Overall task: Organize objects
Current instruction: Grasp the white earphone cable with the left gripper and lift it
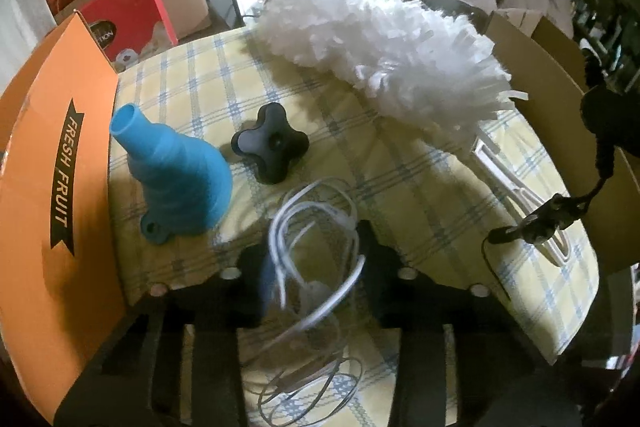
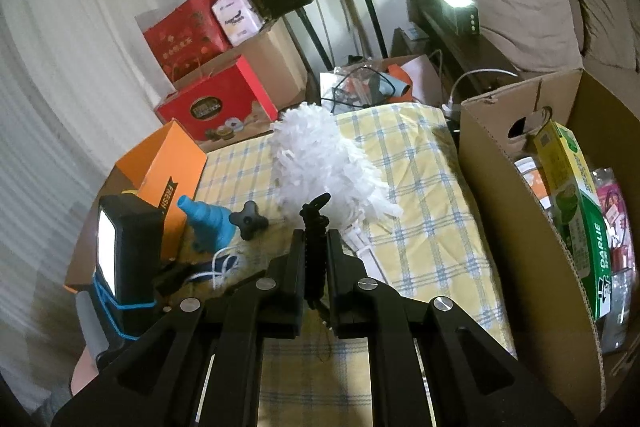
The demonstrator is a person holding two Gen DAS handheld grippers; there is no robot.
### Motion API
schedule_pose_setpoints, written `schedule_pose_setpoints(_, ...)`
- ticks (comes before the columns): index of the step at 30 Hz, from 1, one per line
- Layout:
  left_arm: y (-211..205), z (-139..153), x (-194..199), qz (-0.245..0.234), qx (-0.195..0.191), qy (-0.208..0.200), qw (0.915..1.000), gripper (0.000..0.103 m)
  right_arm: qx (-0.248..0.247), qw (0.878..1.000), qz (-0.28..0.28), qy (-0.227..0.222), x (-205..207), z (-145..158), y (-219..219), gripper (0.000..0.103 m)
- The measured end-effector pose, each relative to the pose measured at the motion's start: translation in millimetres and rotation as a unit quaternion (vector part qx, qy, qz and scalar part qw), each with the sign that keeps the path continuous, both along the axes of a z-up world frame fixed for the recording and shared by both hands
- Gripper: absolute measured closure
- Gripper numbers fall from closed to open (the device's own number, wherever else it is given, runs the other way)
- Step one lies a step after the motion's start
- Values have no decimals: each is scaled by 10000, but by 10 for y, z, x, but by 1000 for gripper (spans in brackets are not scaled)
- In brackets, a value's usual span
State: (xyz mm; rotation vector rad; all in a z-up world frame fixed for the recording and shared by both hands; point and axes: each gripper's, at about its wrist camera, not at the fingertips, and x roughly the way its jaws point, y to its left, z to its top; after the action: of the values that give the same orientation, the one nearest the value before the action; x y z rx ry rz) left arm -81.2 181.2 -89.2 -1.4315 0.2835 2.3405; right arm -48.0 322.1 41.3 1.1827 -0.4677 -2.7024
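Our left gripper point(image 1: 310, 259) sits low over the checked cloth point(image 1: 420, 179), jaws narrowed around a loose tangle of white cable point(image 1: 316, 247). The frame is motion-blurred there, so we think the pads pinch a few strands but cannot confirm a firm hold. Our right gripper point(image 2: 316, 267) is clamped tight on a black strap point(image 2: 314, 239) that runs up between the fingers, its clip end sticking out above the tips.

Risks: the cable is a slack bundle, with more loops trailing on the cloth near the camera. If only one strand is caught, the rest could slide out, or drag and snag the blue funnel point(image 1: 176, 171) just beside it. The black knob point(image 1: 270, 147) lies near too and could get nudged.

Room: the orange fruit box point(image 1: 52, 187) walls off the left edge, close behind the funnel. The white duster point(image 1: 380, 55) takes up the far middle, its handle running toward the right side. The open cardboard box point(image 2: 520, 227) stands at the right edge, already part full, a likely drop spot. Bare cloth remains between duster and that box.
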Motion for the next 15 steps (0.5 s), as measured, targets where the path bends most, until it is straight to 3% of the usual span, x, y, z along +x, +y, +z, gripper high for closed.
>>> schedule_pose_setpoints(2, -25, 16, -28, 31, 147, -80, 9999, 88, 3, 10000, 15, -2, 1, -1, -5, 95)
schedule_pose_setpoints(6, -105, 114, -68, 72, 573, -182, 9982, 98, 48, 10000, 52, 20, 9, 11, -41, 95)
schedule_pose_setpoints(10, -236, 348, -80, 93, 1074, -186, 9940, 99, 180, 9997, 129, 118, 33, 60, -109, 95)
schedule_pose_setpoints(15, -349, 686, -67, 117, 1351, 76, 9907, 99, 470, 9982, 231, 290, 55, 159, -233, 95)
